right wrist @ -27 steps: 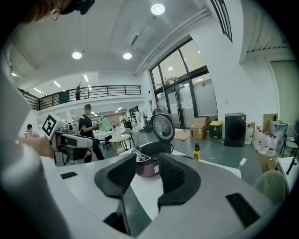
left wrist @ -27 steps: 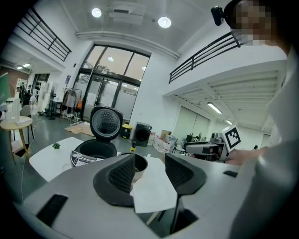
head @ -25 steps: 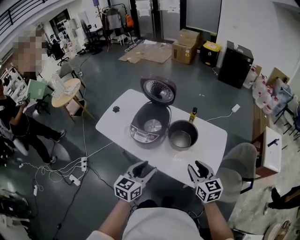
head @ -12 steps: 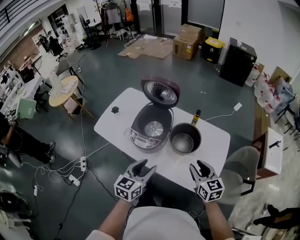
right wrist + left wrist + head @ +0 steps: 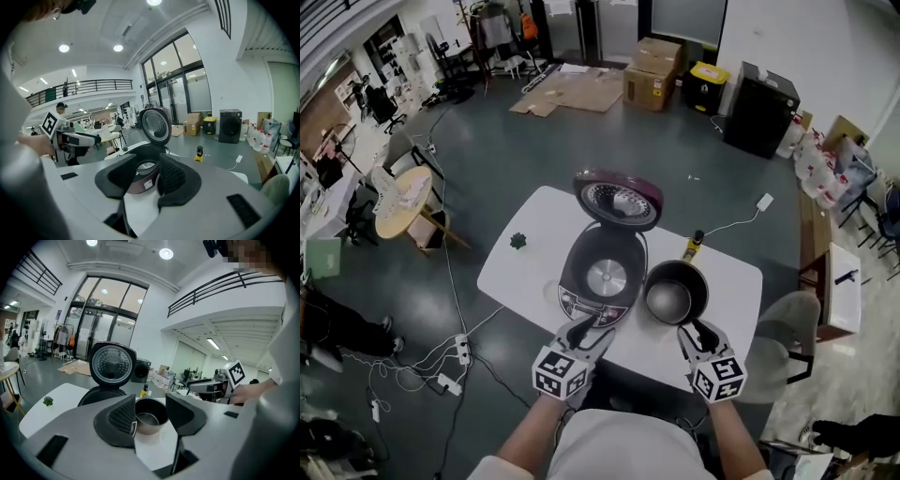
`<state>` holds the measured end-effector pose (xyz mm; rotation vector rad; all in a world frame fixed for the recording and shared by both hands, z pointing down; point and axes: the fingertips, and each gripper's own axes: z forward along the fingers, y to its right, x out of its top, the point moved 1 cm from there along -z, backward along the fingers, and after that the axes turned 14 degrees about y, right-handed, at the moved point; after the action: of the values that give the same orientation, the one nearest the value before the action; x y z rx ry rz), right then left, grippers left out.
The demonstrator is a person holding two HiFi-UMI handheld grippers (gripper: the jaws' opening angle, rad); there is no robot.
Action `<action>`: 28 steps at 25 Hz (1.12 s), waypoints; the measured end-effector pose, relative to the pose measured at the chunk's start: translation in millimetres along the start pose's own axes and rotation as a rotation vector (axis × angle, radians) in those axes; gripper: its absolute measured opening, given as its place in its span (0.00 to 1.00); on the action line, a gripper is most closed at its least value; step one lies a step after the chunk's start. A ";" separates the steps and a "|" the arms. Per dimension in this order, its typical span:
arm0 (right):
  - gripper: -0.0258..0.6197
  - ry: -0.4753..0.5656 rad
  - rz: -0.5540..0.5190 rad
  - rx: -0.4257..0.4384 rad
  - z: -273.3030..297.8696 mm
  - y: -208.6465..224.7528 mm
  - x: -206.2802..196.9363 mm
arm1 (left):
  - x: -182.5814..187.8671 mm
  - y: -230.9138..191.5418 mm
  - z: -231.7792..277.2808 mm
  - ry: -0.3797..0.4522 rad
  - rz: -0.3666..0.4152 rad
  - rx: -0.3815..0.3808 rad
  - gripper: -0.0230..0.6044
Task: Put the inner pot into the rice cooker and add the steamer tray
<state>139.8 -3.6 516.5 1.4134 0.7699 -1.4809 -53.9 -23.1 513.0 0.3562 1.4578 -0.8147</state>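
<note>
White oblong table (image 5: pixel 534 267), head view. Dark maroon rice cooker (image 5: pixel 602 281) stands near the table's middle, its round ribbed lid (image 5: pixel 617 199) swung up and open at the body's 12 o'clock. The shiny round plate shows at the bottom of the cooker's well.

Dark round metal inner pot (image 5: pixel 676 292) stands upright on the table at the cooker's 3 o'clock, just beside it (touching or a hair apart, I cannot tell). Pot is outside the cooker.

Small yellow bottle with black cap (image 5: pixel 694 247) at the pot's 12 o'clock, upright. Small green plant-like object (image 5: pixel 518 241) at the cooker's 9 o'clock, well apart, near the table edge.

Left hand-held gripper (image 5: pixel 592 334) hangs at the cooker's 6 o'clock, over the near table edge. Jaws stand apart, pads on nothing; its own view shows the pot farther off through the gap.

Right hand-held gripper (image 5: pixel 699 334) hangs at the pot's 6 o'clock. Jaws apart as well, nothing clamped; the cooker's front panel shows beyond the gap.

Both marker cubes face up towards the head camera.
</note>
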 end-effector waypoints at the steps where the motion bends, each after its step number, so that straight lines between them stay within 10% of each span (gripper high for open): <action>1: 0.29 -0.002 0.000 -0.013 7.3 0.3 0.2 | 0.9 -8.1 4.6 -0.007 -0.002 -0.013 0.38; 16: 0.29 -0.042 0.005 -0.203 70.5 19.0 -9.7 | -8.3 -73.8 59.7 -0.136 0.008 -0.224 0.38; 28: 0.29 -0.086 0.027 -0.248 63.1 41.8 -21.3 | -23.9 -63.0 86.2 -0.184 -0.030 -0.246 0.38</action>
<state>150.8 -72.5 552.9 1.1625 0.8452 -1.3643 -31.2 -118.0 562.6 0.0712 1.3738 -0.6648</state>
